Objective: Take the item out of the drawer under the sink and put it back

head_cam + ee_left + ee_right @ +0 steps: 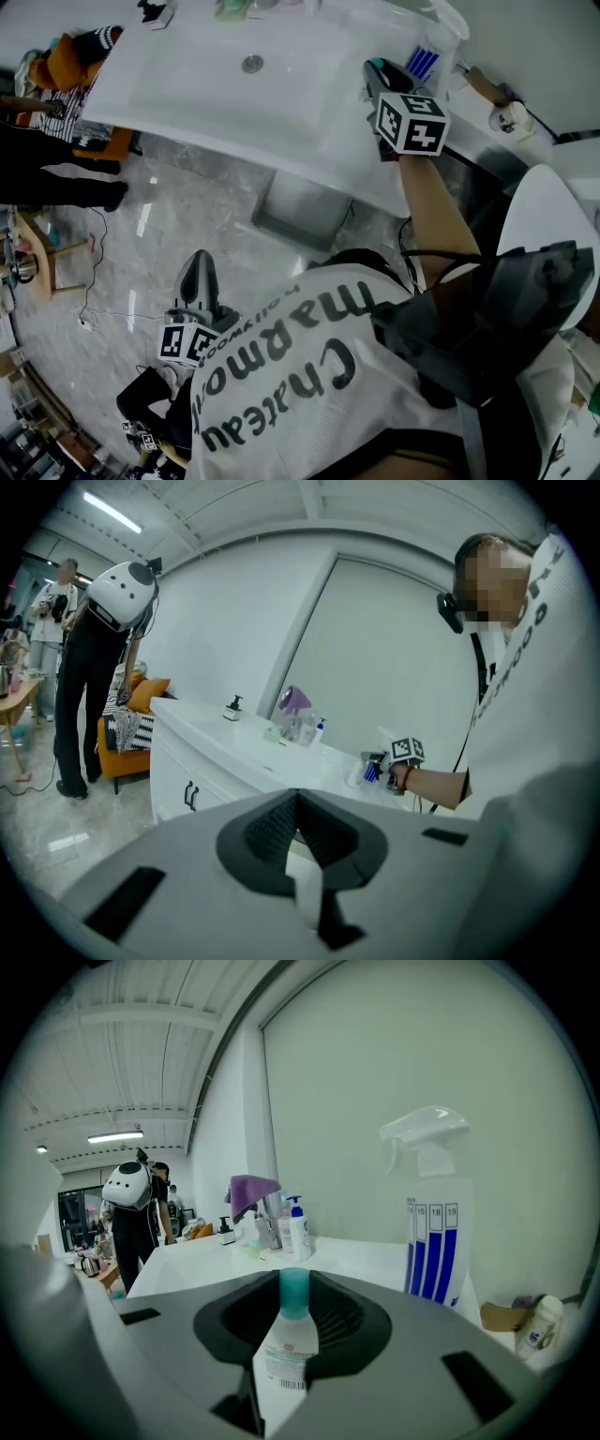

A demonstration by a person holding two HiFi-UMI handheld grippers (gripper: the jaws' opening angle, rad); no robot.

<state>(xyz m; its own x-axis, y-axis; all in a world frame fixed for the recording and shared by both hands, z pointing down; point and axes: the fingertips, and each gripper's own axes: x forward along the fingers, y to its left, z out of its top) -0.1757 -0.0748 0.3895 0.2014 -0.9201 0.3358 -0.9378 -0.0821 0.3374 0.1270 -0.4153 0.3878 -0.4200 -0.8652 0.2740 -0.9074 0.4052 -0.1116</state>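
Note:
A small white bottle [284, 1349] with a teal cap is clamped between the pads of my right gripper [294, 1312]. In the head view this gripper [376, 75] is held over the right end of the white sink counter [309, 122], with the teal cap just showing at its tip. My left gripper [198, 274] hangs low over the marble floor, apart from the vanity. Its jaws [298, 803] meet at the tips with nothing between them. The white vanity front [173, 771] with its dark handles stands ahead of the left gripper.
A spray bottle with blue stripes [433, 1232] stands at the counter's right end. A pump bottle [298, 1227] and a purple cloth [251, 1190] sit by the tap. A grey rectangular thing [302, 210] lies below the counter edge. A person in a white helmet [101, 667] stands by an orange seat [73, 61].

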